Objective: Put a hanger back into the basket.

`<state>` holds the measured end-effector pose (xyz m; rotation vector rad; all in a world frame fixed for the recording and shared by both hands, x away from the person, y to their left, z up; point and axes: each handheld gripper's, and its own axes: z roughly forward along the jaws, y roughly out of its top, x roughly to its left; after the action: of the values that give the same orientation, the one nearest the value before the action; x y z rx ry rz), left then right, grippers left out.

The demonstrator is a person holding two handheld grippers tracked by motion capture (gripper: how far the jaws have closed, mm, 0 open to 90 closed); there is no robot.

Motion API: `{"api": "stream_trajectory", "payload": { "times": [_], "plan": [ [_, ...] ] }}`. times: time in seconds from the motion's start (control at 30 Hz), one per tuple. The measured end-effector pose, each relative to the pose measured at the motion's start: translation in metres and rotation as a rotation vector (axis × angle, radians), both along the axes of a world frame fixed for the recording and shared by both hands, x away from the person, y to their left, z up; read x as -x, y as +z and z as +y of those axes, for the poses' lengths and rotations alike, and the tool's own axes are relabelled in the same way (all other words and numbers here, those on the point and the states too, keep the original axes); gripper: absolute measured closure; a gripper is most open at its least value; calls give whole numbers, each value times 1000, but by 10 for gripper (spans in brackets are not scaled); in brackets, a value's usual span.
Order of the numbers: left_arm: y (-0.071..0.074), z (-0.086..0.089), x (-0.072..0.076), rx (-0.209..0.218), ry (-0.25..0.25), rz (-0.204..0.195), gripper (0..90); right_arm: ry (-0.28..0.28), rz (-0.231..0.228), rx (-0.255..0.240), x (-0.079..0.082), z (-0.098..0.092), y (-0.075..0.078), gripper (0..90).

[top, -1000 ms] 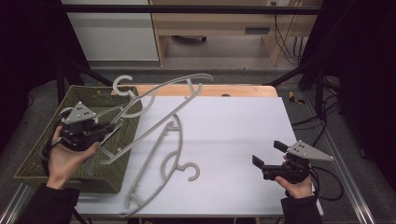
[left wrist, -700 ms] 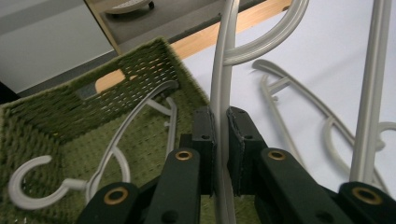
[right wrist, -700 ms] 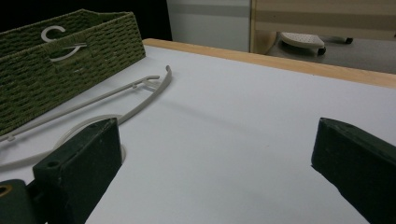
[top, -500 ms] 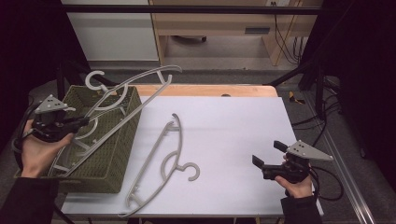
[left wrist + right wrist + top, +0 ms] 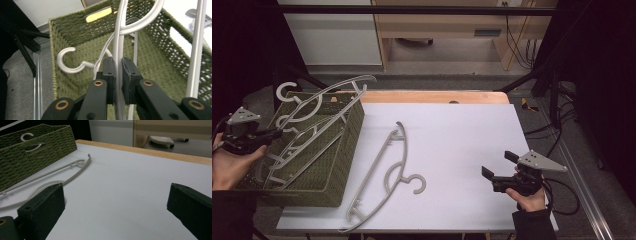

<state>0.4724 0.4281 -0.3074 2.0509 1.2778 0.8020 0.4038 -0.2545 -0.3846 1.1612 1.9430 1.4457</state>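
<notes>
White desk [image 5: 452, 130] with a wood strip along its far edge, dark room around it, pale cabinets behind.

Step in hand, as I read it: loading hangers into the green woven basket [image 5: 343, 150] at the desk's left edge. Left gripper [image 5: 262, 135] sits at the basket's left side, fingers [image 5: 110, 72] clenched on the thin bar of a grey hanger [image 5: 324, 95]. In the left gripper view the bar runs straight up between the two pads, with the basket floor behind it. That held hanger is tilted, hook [image 5: 287, 90] up at the far left corner and one arm poking out over the far rim. It looks not yet seated. At least one more hanger [image 5: 307, 135] lies in the basket under it; how the two bear on each other I can't tell.

Second loose hanger [image 5: 384, 177] lies flat on the desk just right of the basket, hook toward the near right, long arm running to the far side. Right gripper [image 5: 499, 167] is parked at the near right, well apart from it, fingers [image 5: 42, 207] released wide with nothing between them.

Next move, my call:
- lower the held hanger until it rests inside the basket walls, then let go
- watch the overhanging arm and hook, which are likely to snag on the rim or on the hanger below
- then pick up the desk hanger; it's flat, so grab the raised hook or neck area rather than the arm
</notes>
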Motion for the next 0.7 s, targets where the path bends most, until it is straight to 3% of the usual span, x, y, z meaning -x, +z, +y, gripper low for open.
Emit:
{"api": "stream_trajectory", "payload": {
  "times": [0.4,0.53,0.7],
  "plan": [
    [-15,22,-2,-9,36,26,821,3,1,1,0,-1,0,17],
    [-20,28,-3,-48,64,45,821,1,3,4,0,-1,0,17],
    [-25,37,-2,-51,92,53,821,0,4,3,0,0,0,17]
  ]
}}
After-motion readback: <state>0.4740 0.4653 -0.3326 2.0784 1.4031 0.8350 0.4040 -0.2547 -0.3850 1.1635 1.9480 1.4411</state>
